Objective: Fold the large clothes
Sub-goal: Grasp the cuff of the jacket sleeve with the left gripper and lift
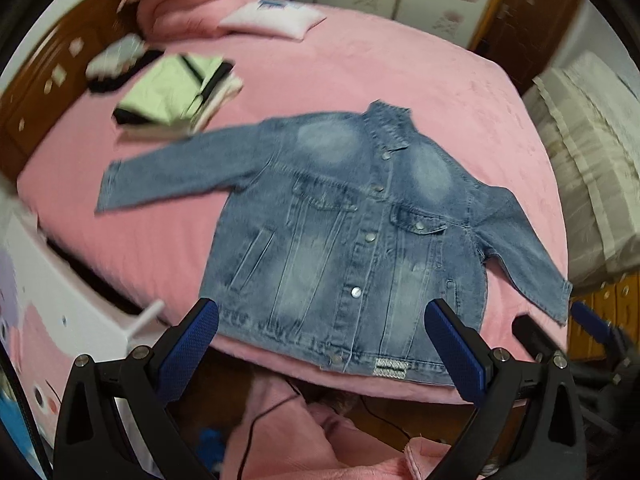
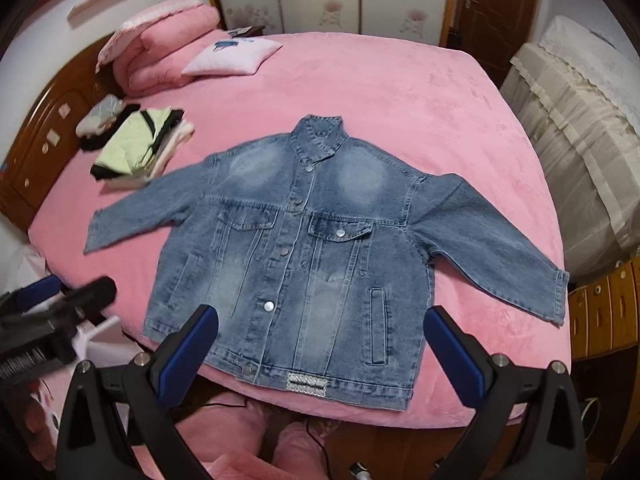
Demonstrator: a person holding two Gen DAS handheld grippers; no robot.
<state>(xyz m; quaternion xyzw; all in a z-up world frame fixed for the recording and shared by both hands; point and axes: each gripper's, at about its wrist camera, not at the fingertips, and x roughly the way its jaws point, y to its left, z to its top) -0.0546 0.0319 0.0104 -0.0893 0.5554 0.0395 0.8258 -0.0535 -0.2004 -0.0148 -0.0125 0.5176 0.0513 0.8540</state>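
Observation:
A blue denim jacket [image 1: 344,236] [image 2: 304,240] lies face up and buttoned on the pink bed, collar away from me, both sleeves spread out to the sides, hem at the near edge. My left gripper [image 1: 320,332] hovers open above the hem with nothing between its blue pads. My right gripper [image 2: 320,340] is open too, over the lower front of the jacket, and holds nothing. Each gripper shows at the edge of the other's view: the right one [image 1: 592,328], the left one [image 2: 52,300].
A stack of folded clothes [image 2: 136,148] sits on the bed [image 2: 400,92] to the far left, near the wooden headboard [image 2: 44,128]. A pink duvet [image 2: 160,48] and a small pillow [image 2: 232,56] lie at the far end. A covered sofa [image 2: 572,136] stands to the right.

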